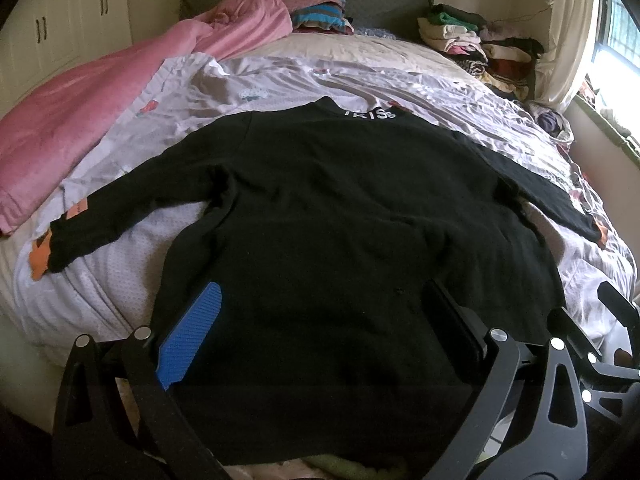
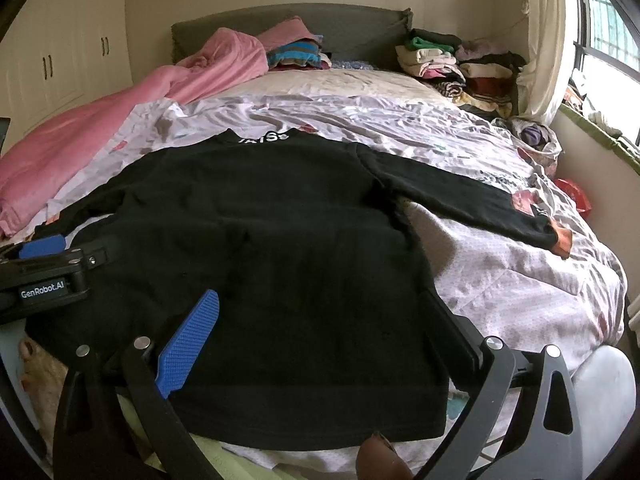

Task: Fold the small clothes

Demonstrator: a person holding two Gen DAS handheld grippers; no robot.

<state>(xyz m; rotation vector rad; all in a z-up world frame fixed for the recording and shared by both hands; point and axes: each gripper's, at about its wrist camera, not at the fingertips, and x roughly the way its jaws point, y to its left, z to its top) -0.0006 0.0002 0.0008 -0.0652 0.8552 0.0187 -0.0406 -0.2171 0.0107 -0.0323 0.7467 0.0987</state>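
A black long-sleeved top (image 1: 340, 208) (image 2: 272, 264) lies spread flat on the bed. Its collar with white lettering (image 1: 370, 114) points away and both sleeves are stretched out sideways. The left sleeve ends in an orange cuff (image 1: 40, 260), and so does the right sleeve (image 2: 560, 240). My left gripper (image 1: 323, 286) hovers open over the top's near left part, jaws wide apart and holding nothing. My right gripper (image 2: 320, 294) is open too, over the near right part by the hem (image 2: 320, 420). The left gripper's blue pad (image 2: 42, 246) shows at the right wrist view's left edge.
A pink blanket (image 1: 80, 112) is bunched along the bed's left side. Piles of folded clothes (image 1: 476, 44) and striped items (image 1: 320, 16) sit by the grey headboard (image 1: 380, 0). A wall and window (image 2: 600, 40) run along the right, and a white wardrobe (image 2: 68, 52) stands at left.
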